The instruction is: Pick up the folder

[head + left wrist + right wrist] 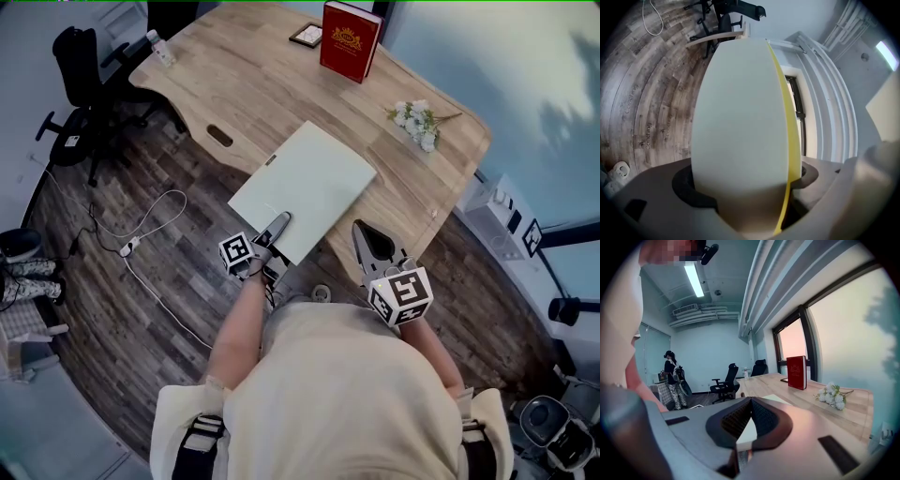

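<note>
A pale green folder [305,187] lies across the front of the wooden desk [253,84], its near corner sticking out past the desk edge over the floor. My left gripper [277,225] is shut on that near edge. In the left gripper view the folder [740,117] fills the gap between the jaws and shows a yellow edge on its right side. My right gripper [367,234] hovers just off the desk edge to the right of the folder. Its jaws meet with nothing between them [750,401].
At the back of the desk stand a red book [350,39] and a small picture frame [306,36]. White flowers [417,120] lie at its right, a bottle [161,47] at the far left. An office chair [84,84] and a floor cable [131,246] are left. A person [672,378] stands far off.
</note>
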`<state>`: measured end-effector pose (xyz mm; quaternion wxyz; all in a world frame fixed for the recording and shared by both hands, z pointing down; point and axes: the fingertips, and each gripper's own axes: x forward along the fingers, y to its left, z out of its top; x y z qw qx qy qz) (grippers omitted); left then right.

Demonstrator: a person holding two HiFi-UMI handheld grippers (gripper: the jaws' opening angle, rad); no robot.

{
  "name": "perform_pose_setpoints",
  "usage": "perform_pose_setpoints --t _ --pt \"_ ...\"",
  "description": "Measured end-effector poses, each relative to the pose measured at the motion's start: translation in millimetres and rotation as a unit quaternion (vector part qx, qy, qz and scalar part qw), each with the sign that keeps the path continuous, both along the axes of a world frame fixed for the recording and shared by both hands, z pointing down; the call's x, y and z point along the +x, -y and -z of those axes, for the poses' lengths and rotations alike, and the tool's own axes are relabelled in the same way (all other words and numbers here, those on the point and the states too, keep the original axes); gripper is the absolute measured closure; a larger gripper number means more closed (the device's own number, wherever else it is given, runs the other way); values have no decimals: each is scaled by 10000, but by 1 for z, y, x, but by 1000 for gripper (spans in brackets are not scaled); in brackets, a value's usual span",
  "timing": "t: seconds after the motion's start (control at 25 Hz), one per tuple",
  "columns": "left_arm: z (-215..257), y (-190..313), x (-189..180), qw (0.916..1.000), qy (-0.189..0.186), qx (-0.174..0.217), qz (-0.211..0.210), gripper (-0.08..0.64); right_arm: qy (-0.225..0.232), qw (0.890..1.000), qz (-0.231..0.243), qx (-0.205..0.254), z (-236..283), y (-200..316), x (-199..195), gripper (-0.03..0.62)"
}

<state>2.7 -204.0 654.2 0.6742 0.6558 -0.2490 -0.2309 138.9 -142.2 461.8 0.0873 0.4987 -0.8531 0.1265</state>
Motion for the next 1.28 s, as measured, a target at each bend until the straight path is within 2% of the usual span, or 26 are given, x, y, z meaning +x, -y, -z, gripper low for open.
perform_pose_setpoints --t 0.2,0.28,0.64,0.88,1.28 --pt "-3 -1 0 10000 39 9 -52 126 -10 10000 -27 -8 -1 3 3 574" --pt "-3 -1 0 10000 54 15 -52 195 -8 10000 -13 -11 -1 4 3 574" --pt "3 -3 -1 9999 90 133 6 258 2 10000 68 2 0 5 -1 574" --pt "9 -7 -4 9997 131 192 100 276 10 10000 96 7 0 3 -3 574" --pt "29 -18 -10 9992 -48 266 279 281 72 9999 104 52 1 0 -5 574"
